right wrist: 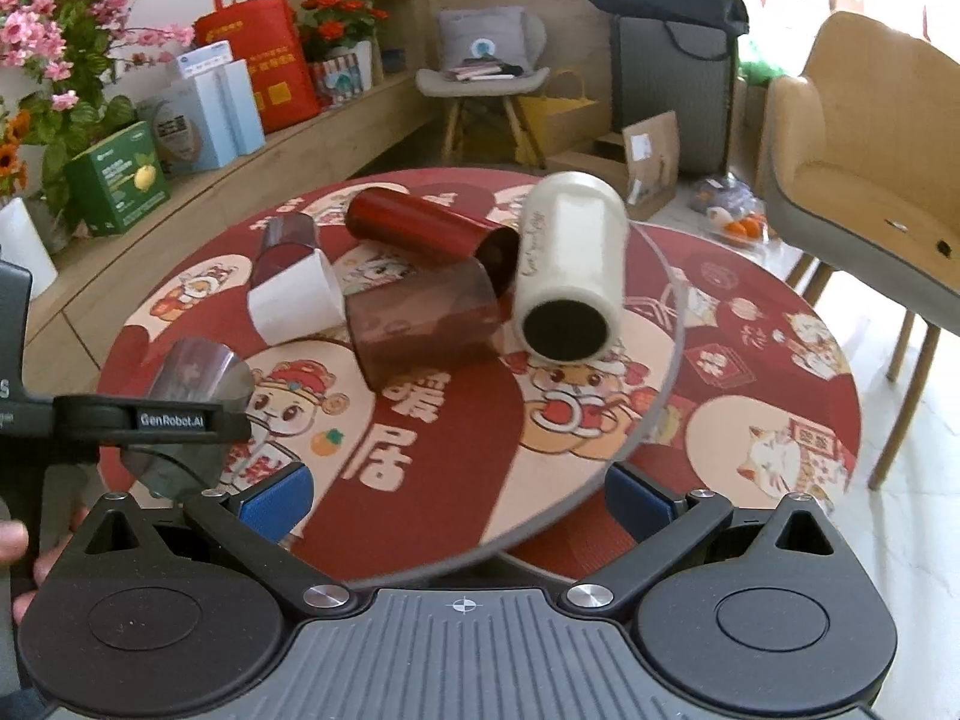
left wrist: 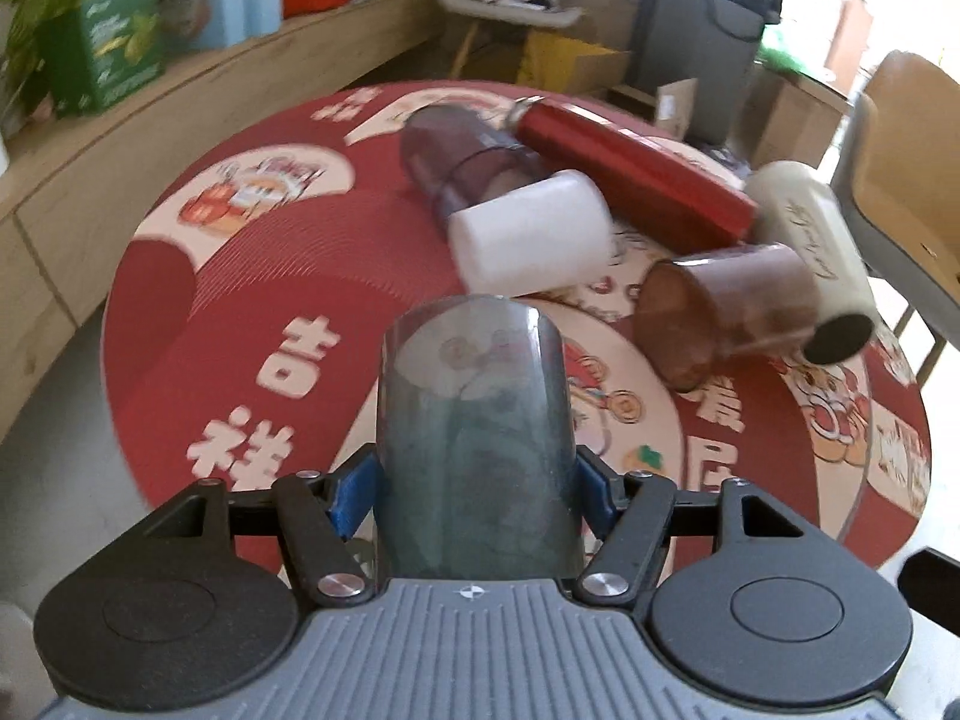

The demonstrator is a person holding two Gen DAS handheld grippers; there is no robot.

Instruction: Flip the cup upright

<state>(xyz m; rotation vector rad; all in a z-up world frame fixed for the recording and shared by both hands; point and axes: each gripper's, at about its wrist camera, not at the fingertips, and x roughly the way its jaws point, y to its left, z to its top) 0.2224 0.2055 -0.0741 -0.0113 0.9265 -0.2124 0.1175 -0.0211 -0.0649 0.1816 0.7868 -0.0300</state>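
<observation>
Cup (left wrist: pixel 474 438) sits clamped between the blue pads of our left gripper (left wrist: pixel 474 486), lifted clear of the table (left wrist: pixel 252 276). We judge the flip under way but unfinished: nothing stands upright yet. Its long axis runs straight ahead of that gripper, the closed end seemingly forward. Our right gripper (right wrist: pixel 459 501) hangs beside it with fingers apart, holding nothing.

A smoky grey see-through plastic cup (left wrist: pixel 474 438) is seen against blue finger pads (left wrist: pixel 354 495). The round table's red cloth (right wrist: pixel 456 438) is printed with cream cartoon figures and lettering. A glossy red metal bottle (left wrist: pixel 636 174), a white cup (left wrist: pixel 534 231), a brown translucent cup (left wrist: pixel 726 312) and a cream tumbler with dark script (right wrist: pixel 570 267) are scattered on it.
</observation>
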